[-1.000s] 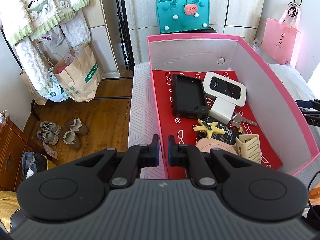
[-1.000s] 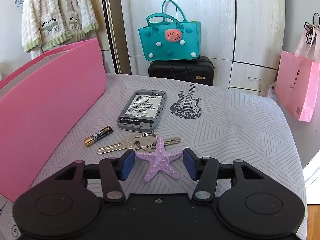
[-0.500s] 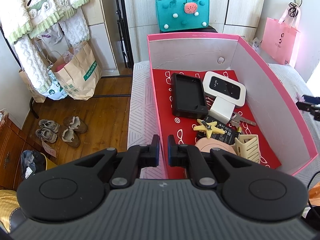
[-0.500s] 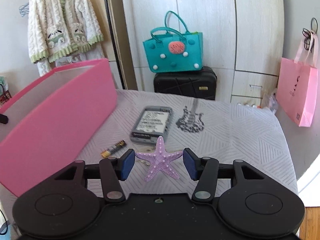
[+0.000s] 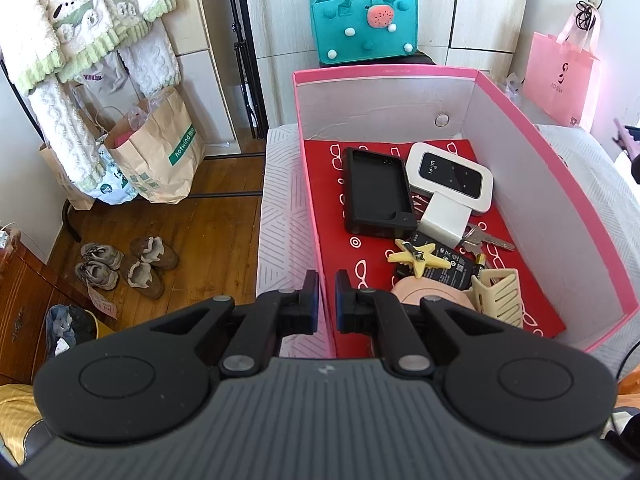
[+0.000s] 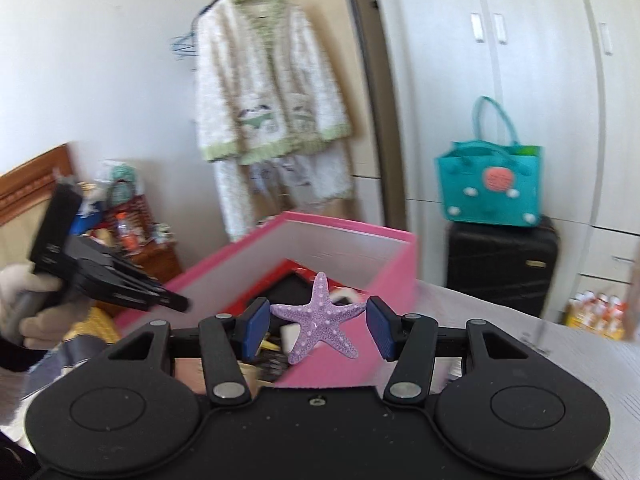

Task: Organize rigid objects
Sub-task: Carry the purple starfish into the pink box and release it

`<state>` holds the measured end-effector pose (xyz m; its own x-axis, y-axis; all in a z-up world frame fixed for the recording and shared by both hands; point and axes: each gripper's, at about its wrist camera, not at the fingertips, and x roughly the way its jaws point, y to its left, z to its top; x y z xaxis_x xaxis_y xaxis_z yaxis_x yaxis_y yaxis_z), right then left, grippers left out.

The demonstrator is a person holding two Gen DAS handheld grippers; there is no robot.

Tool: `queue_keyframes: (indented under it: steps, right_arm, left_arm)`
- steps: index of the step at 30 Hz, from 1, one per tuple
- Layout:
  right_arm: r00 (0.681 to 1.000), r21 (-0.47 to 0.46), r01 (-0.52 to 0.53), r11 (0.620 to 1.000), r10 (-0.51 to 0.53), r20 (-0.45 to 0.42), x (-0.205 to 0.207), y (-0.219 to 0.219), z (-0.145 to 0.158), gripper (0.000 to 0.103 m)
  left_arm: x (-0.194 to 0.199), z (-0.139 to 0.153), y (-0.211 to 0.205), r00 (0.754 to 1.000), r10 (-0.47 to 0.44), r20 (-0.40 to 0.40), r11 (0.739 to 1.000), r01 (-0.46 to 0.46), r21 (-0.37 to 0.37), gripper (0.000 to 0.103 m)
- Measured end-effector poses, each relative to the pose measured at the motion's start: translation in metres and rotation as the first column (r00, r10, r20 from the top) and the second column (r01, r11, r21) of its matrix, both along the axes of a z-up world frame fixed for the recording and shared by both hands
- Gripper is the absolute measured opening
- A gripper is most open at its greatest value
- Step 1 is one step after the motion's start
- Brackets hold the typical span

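My right gripper (image 6: 319, 329) is shut on a purple starfish (image 6: 319, 320), held in the air near the pink box's (image 6: 352, 236) corner. In the left wrist view the pink box (image 5: 560, 168) has a red floor and holds a black phone case (image 5: 378, 192), a white wifi router (image 5: 450, 174), a white charger (image 5: 444, 222), keys (image 5: 486, 239), a yellow starfish (image 5: 416, 256), a cream hair claw (image 5: 498, 294) and a pink round thing (image 5: 428, 294). My left gripper (image 5: 327, 298) is shut and empty above the box's near left wall. It also shows in the right wrist view (image 6: 132, 284).
The box stands on a bed with a grey patterned cover (image 5: 280, 208). A teal felt bag (image 6: 490, 186) sits on a black suitcase (image 6: 500, 266) by the wardrobe. Paper bags (image 5: 160, 152) and shoes (image 5: 128, 264) are on the wooden floor at left. A pink gift bag (image 5: 560, 76) hangs at right.
My right gripper has lifted the purple starfish off the bed cover and swung left towards the pink box. The left gripper has stayed almost still.
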<state>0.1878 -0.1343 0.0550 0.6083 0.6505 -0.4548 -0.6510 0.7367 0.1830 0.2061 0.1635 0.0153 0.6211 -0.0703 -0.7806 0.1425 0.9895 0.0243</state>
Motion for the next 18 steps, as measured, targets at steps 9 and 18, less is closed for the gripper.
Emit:
queue_keyframes:
  steps: [9, 18]
  right_arm:
    - [0.983, -0.114, -0.149, 0.982, 0.135, -0.124, 0.042, 0.076, -0.017, 0.059]
    - [0.955, -0.177, -0.173, 0.969, 0.121, -0.27, 0.104, 0.124, -0.032, 0.059]
  left_arm:
    - [0.0, 0.0, 0.008, 1.0, -0.011, -0.004, 0.999, 0.011, -0.036, 0.007]
    - [0.0, -0.001, 0.014, 1.0, -0.018, 0.004, 0.998, 0.019, -0.066, 0.007]
